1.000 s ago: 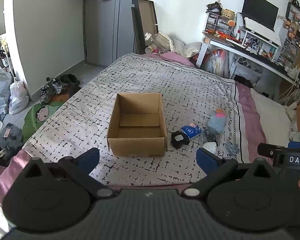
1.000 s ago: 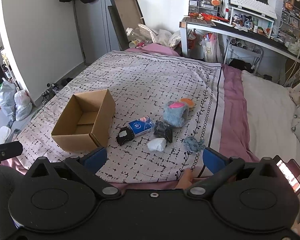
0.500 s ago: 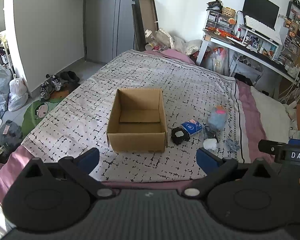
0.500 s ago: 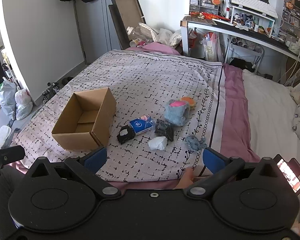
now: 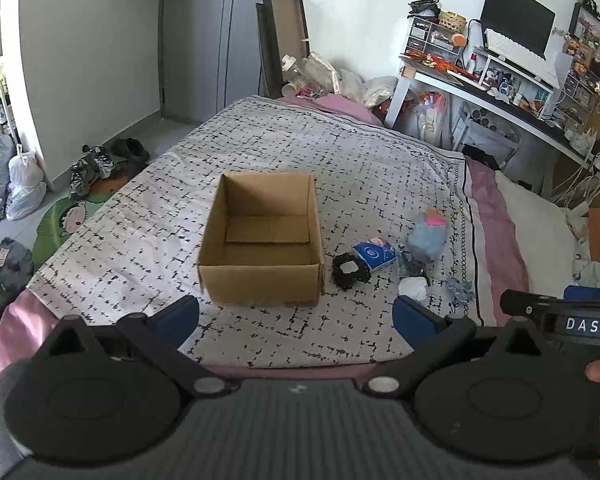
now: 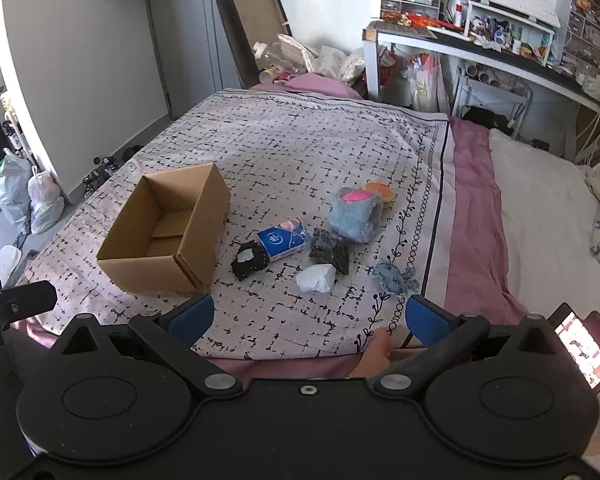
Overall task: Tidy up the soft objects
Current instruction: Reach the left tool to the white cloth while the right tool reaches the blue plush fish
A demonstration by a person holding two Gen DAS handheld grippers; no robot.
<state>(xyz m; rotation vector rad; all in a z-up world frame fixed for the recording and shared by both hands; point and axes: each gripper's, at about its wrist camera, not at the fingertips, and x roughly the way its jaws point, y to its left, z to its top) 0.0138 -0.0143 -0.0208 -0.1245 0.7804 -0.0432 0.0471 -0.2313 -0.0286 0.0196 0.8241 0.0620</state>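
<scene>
An empty open cardboard box [image 5: 262, 240] [image 6: 168, 236] stands on the patterned bedspread. To its right lie soft items: a black pouch [image 6: 250, 260], a blue tissue pack [image 6: 282, 238], a dark cloth [image 6: 330, 250], a white wad [image 6: 316, 278], a grey-blue plush with pink [image 6: 354, 214], an orange plush [image 6: 378, 192] and a small blue plush [image 6: 394, 278]. My left gripper [image 5: 296, 314] is open and empty, short of the box. My right gripper [image 6: 308, 316] is open and empty, short of the items.
The bedspread's near edge [image 6: 280, 356] lies just ahead of both grippers. A pink sheet and white pillow [image 6: 540, 208] lie to the right. A cluttered desk [image 6: 480, 44] stands at the back right. Shoes and bags [image 5: 60, 176] lie on the floor at left.
Both grippers have drawn back and risen slightly, so the box and items sit a little farther away in view. Jaws stay open. Nothing on the bed has moved.
</scene>
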